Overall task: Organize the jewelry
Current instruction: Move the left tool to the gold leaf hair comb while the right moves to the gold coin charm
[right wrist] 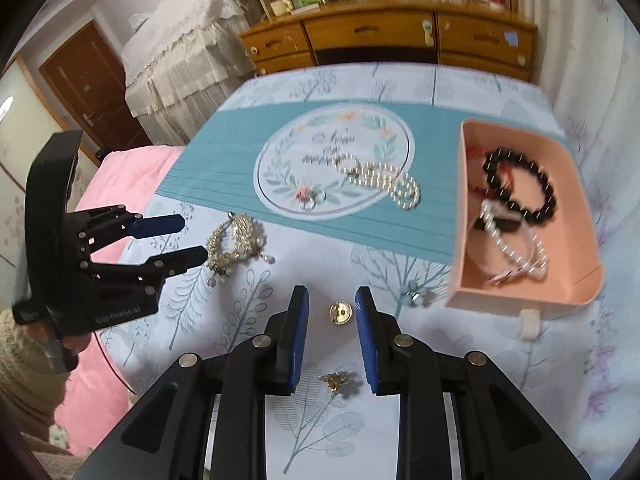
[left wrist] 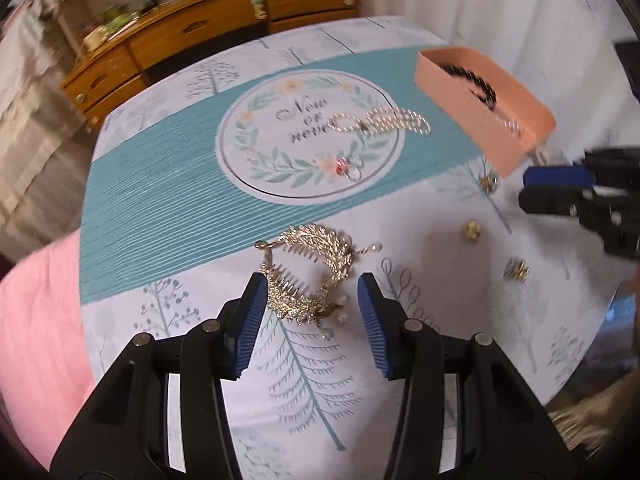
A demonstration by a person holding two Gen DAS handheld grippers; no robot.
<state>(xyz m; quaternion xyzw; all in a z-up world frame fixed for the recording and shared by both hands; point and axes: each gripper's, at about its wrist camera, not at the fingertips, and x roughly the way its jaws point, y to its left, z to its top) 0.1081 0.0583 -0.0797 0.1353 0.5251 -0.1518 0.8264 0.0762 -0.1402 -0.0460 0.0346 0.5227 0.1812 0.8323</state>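
Left gripper point(left wrist: 310, 312): jaws apart, nothing held; the gold leaf hair comb point(left wrist: 310, 276) lies just ahead between the tips, its curve running across the gap.
Right gripper point(right wrist: 332, 332): jaws apart, empty; a small gold earring point(right wrist: 340, 313) sits between the tips on the tablecloth point(right wrist: 240, 360).
Nearer hand: left for the comb, right for the earring.
Around: pearl necklace point(right wrist: 380, 178) further off, pink tray point(right wrist: 516, 300) with bracelets to the right.
In the way: nothing, I judge.

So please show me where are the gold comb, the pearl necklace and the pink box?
gold comb point(left wrist: 308, 280), left wrist view, on its leafy band.
pearl necklace point(right wrist: 380, 178), right wrist view, on the looped strands.
pink box point(right wrist: 576, 200), right wrist view, on bare floor.
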